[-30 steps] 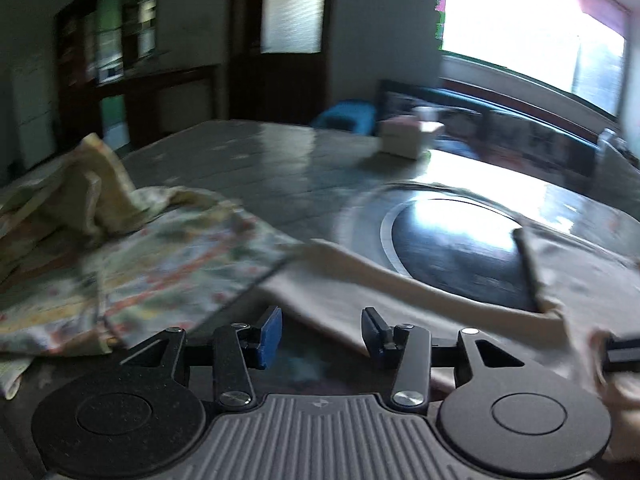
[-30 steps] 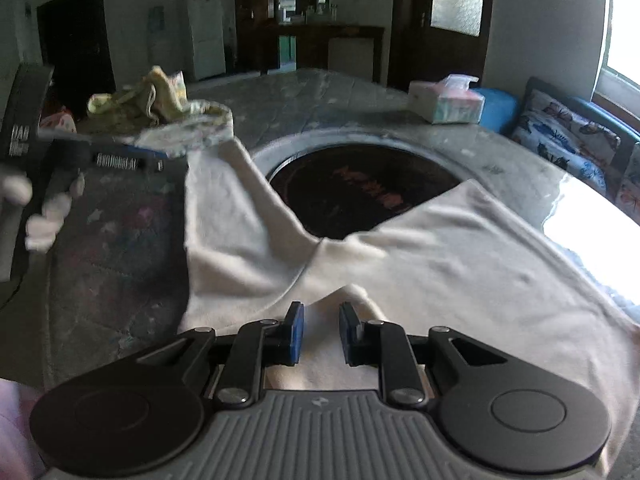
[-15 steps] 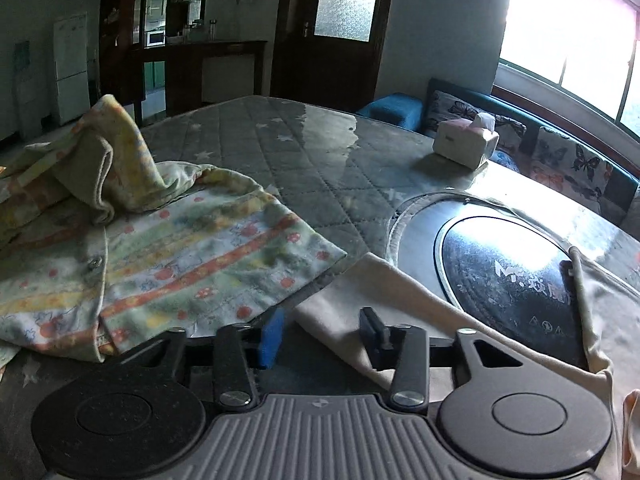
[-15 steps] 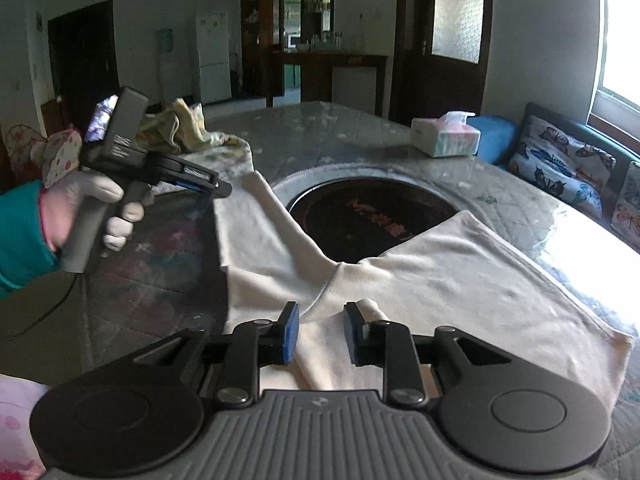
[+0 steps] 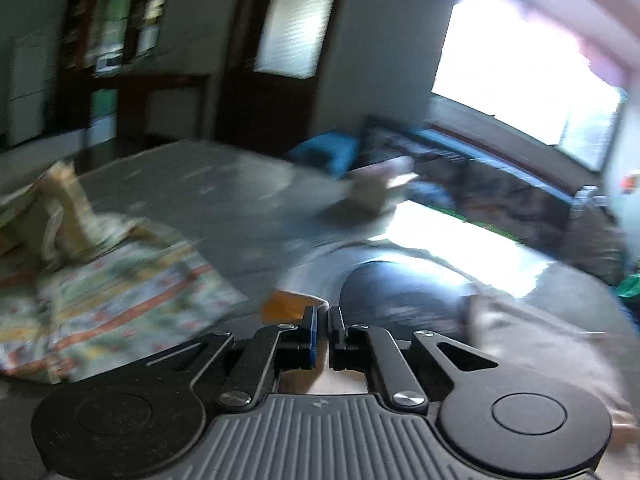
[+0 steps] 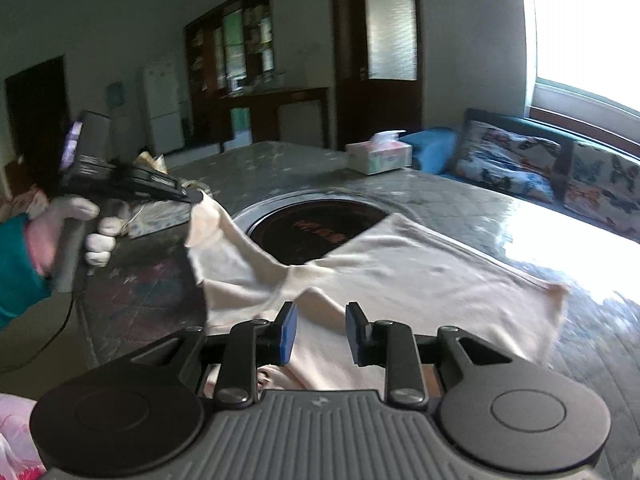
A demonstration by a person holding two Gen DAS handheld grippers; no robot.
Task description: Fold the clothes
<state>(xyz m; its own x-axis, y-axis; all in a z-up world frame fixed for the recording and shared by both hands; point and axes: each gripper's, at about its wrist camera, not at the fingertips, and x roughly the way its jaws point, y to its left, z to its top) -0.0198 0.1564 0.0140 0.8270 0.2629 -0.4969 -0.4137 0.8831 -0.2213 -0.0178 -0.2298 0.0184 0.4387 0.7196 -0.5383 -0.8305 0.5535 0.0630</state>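
A cream garment (image 6: 400,264) lies spread on the grey table, partly over a round black hotplate (image 6: 316,232). My left gripper (image 5: 323,334) is shut on the garment's corner (image 5: 288,306). In the right wrist view the left gripper (image 6: 196,197) lifts that corner above the table at the left. My right gripper (image 6: 320,334) is open and empty, just above the garment's near edge. The left wrist view is blurred by motion.
A crumpled patterned garment (image 5: 100,300) lies on the table to the left. A tissue box (image 6: 378,156) stands at the table's far side. A sofa with butterfly cushions (image 6: 552,176) runs along the window wall at the right.
My left gripper has shut on the cream garment's corner and lifted it. My right gripper has opened wider and sits higher above the cloth.
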